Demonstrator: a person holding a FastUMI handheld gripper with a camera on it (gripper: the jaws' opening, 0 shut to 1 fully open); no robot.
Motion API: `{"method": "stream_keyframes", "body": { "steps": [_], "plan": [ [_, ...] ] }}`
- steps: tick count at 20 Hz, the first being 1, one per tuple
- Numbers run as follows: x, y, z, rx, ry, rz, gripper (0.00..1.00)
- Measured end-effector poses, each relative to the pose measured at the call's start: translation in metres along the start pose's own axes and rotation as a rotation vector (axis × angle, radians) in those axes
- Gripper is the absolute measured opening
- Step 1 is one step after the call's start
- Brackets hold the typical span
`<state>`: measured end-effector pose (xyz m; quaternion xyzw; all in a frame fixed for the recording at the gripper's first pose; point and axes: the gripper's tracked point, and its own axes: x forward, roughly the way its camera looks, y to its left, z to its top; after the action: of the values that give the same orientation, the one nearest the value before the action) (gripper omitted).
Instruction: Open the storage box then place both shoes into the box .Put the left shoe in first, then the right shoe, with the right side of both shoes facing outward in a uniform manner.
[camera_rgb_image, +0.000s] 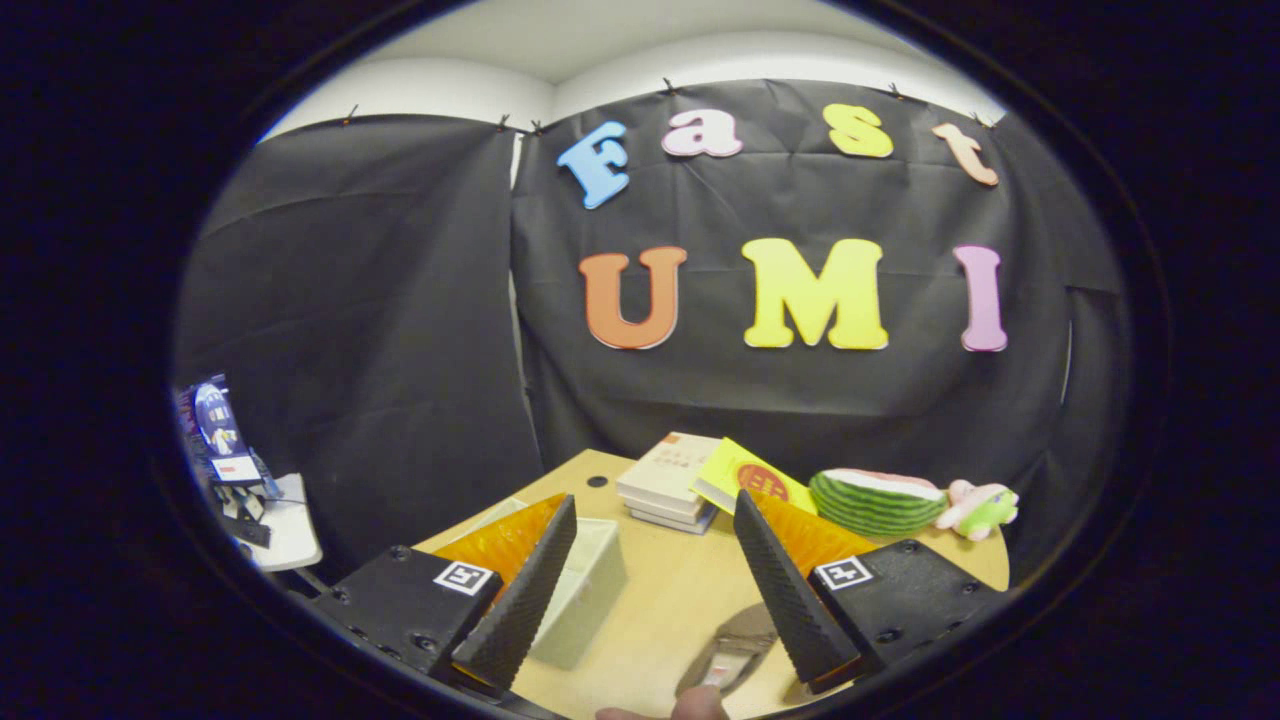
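Storage box (585, 590) is seen on the table (665, 600), just ahead of one finger, with a shoe (735, 650) low between the fingers. Gripper (655, 515) is spread, holding nothing. The lid edge should be approached squarely, it is judged.

— Where does the gripper view look from?
— It rides on the claw (655, 510), raised above the desk (670, 600), facing level toward the booth's black cloth wall.
— How near?
— Its spread, empty fingers sit close at the bottom; the stacked books (668, 482) lie beyond them, the wall farther back.
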<state>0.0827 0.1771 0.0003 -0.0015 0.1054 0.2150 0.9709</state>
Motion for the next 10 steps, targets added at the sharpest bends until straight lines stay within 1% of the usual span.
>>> {"method": "stream_keyframes", "body": {
  "steps": [4,7,9,10],
  "plan": [
    [-0.019,-0.056,-0.049,0.019,0.109,-0.101,1.00],
    [-0.027,-0.085,-0.091,0.033,0.219,-0.165,1.00],
    [-0.024,-0.097,-0.127,0.054,0.309,-0.181,1.00],
    [-0.022,-0.099,-0.146,0.068,0.363,-0.177,1.00]
  ]
}}
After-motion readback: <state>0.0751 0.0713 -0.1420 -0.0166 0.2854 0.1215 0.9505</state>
